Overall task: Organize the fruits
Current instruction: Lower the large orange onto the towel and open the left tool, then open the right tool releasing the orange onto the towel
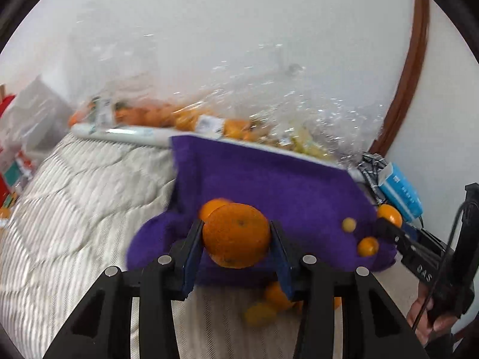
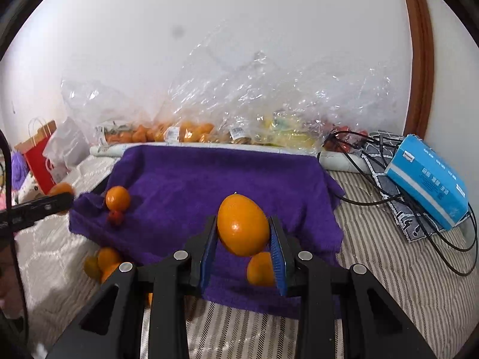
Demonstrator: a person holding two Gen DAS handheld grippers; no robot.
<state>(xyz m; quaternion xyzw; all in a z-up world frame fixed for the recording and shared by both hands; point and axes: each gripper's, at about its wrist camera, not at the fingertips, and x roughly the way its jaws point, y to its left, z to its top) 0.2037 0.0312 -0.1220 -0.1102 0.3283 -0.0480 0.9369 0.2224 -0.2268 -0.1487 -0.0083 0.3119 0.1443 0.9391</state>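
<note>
**Both claws carry fruit over the purple cloth**

The left claw (image 1: 236,236) pinches a flattish mandarin (image 1: 236,234) between its blue pads, lifted clear of the purple towel (image 1: 269,173) that lies beneath and beyond it. The right claw (image 2: 243,239) pinches a smooth, egg-shaped orange (image 2: 243,224) the same way, also held above the towel. This looks like the carry step of sorting: each fruit is gripped and on its way to a place.

Just behind the left claw's mandarin another orange fruit (image 1: 211,208) peeks out. Off to its right, on the towel, sit a small yellowish fruit (image 1: 348,225) and a small orange one (image 1: 367,246). Below the right claw's pads a loose orange (image 2: 260,269) rests on the towel; far to its left lie an orange (image 2: 117,198) and a small red fruit (image 2: 116,217), with more at the towel's near-left edge (image 2: 103,261).

Beyond both claws, against the wall, clear plastic bags (image 2: 209,110) hold oranges and yellowish fruit. The next move probably calls for lowering each fruit beside its own kind, then easing the pads apart gently so that it does not roll off.
</note>
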